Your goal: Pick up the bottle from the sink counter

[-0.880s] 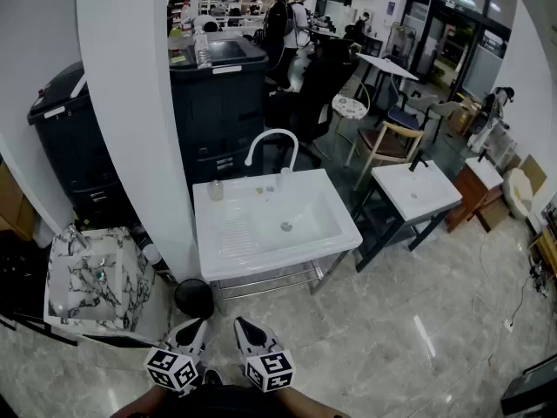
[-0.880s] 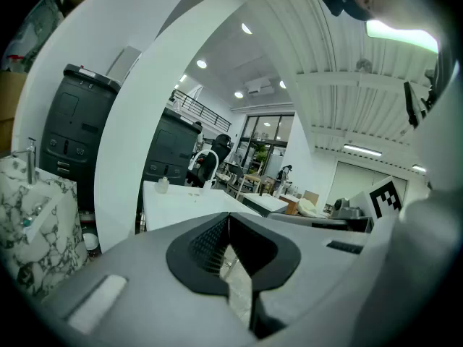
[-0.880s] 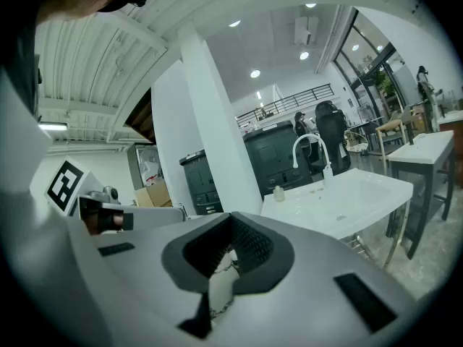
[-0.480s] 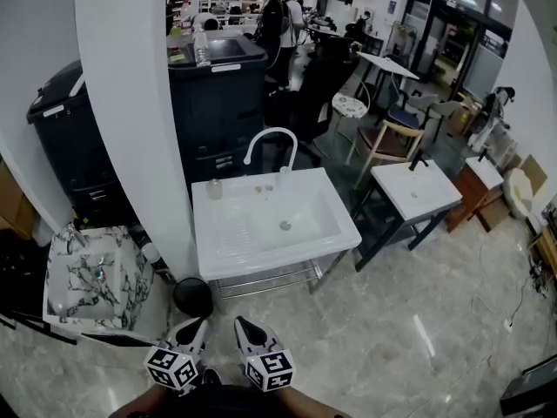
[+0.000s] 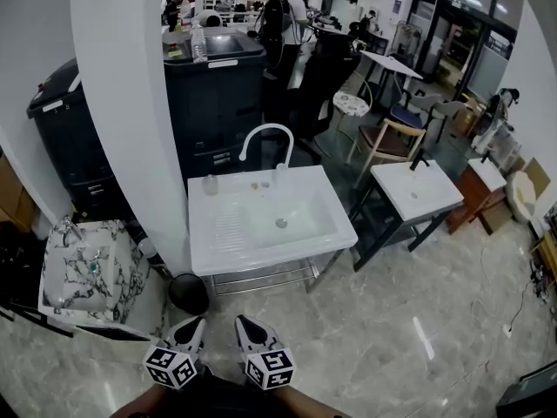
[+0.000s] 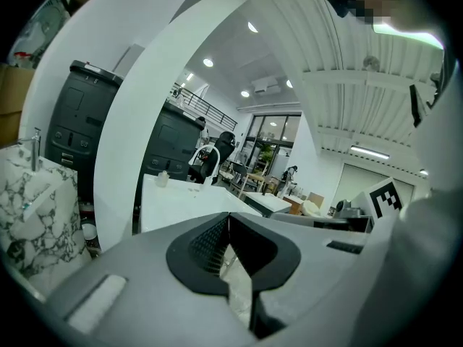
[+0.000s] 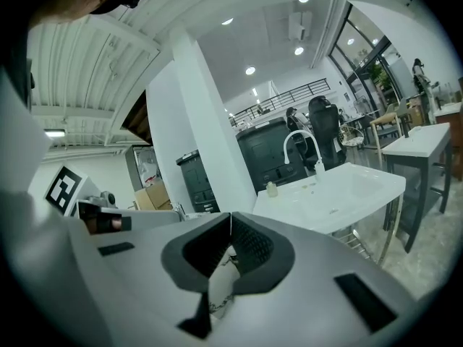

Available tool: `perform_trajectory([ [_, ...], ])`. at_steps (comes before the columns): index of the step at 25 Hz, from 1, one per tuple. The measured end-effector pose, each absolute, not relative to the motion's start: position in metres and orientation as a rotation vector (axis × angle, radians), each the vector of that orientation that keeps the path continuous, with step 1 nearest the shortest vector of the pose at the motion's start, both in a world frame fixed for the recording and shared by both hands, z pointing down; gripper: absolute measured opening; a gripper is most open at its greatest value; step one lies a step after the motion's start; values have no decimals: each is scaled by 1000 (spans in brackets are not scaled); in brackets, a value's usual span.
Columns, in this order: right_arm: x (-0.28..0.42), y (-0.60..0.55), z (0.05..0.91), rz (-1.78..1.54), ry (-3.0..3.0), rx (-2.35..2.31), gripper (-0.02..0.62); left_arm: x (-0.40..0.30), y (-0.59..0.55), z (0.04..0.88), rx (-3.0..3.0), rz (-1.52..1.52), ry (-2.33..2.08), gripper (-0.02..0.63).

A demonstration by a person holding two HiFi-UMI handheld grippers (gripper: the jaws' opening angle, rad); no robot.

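Grippers hang side by side at the bottom of the head view. The left gripper (image 5: 192, 327) and the right gripper (image 5: 244, 326) both point at a white sink table (image 5: 213, 255) well ahead of them across the polished floor (image 5: 374, 338). The bottle (image 5: 210, 185) stands upright on the table's far left corner, ahead and slightly left of the left gripper, near the curved faucet (image 5: 265, 138). Only this view shows the black bin (image 5: 189, 293) just ahead of the left gripper.

In the left gripper view the jaws are pressed together with nothing between them. The bottle is small and far beyond the tips, to their left. A marbled basin (image 6: 36, 215), close on the left, fills that edge, and the right gripper's marker cube (image 6: 383, 197) shows at the right.

In the right gripper view the jaws are likewise closed tight and empty. Here the bottle stands ahead and slightly right of the tips, well apart from them. The left gripper's marker cube (image 7: 65, 186) sits at the left.
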State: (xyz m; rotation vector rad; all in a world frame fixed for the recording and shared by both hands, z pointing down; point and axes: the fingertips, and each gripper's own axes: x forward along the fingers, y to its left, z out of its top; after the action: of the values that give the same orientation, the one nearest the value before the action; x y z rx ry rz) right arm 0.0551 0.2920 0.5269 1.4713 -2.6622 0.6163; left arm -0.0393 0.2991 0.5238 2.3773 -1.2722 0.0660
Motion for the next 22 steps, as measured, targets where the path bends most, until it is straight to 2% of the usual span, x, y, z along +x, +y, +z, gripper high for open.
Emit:
perform_trajectory([
  [13,78,292,535,674,-2666,1439,8,-18,306,527,2347,75,-1309,2],
  [22,83,252,544,702,-2602,1521,8,-26,251,526,2373,35,-1305,2],
])
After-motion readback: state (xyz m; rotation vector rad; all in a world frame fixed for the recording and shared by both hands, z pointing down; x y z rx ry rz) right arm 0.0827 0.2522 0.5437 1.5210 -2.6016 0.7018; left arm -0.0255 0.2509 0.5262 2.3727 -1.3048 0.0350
